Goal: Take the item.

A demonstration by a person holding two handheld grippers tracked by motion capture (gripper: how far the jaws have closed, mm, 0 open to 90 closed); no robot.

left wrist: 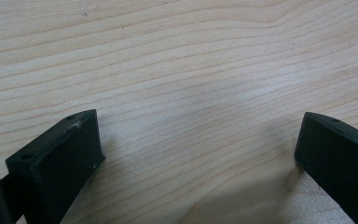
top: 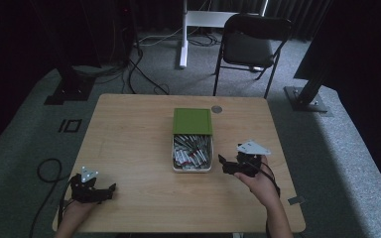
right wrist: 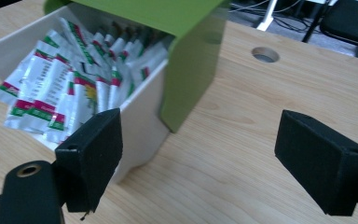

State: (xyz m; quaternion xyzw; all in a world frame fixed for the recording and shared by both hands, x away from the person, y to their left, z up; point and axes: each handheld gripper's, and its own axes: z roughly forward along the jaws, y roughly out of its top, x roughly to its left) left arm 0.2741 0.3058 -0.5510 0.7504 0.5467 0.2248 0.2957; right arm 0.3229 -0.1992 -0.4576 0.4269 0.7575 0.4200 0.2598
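Observation:
A white box (top: 192, 168) stands mid-table, packed with several silver sachets (top: 191, 152) printed in red and green. Its green lid (top: 192, 121) is slid back over the far half. In the right gripper view the box wall (right wrist: 137, 126) is close at left, the sachets (right wrist: 60, 93) lie inside, and the green lid (right wrist: 193, 65) overhangs. My right gripper (top: 222, 163) is open just right of the box, nothing between its jaws. My left gripper (top: 112, 189) rests open near the table's front left, over bare wood (left wrist: 191, 93).
A round cable hole (top: 217, 109) sits in the wooden table (top: 129, 134) behind the box. A black folding chair (top: 250, 44) and a white desk leg (top: 183, 34) stand beyond the far edge. Cables lie on the carpet at left.

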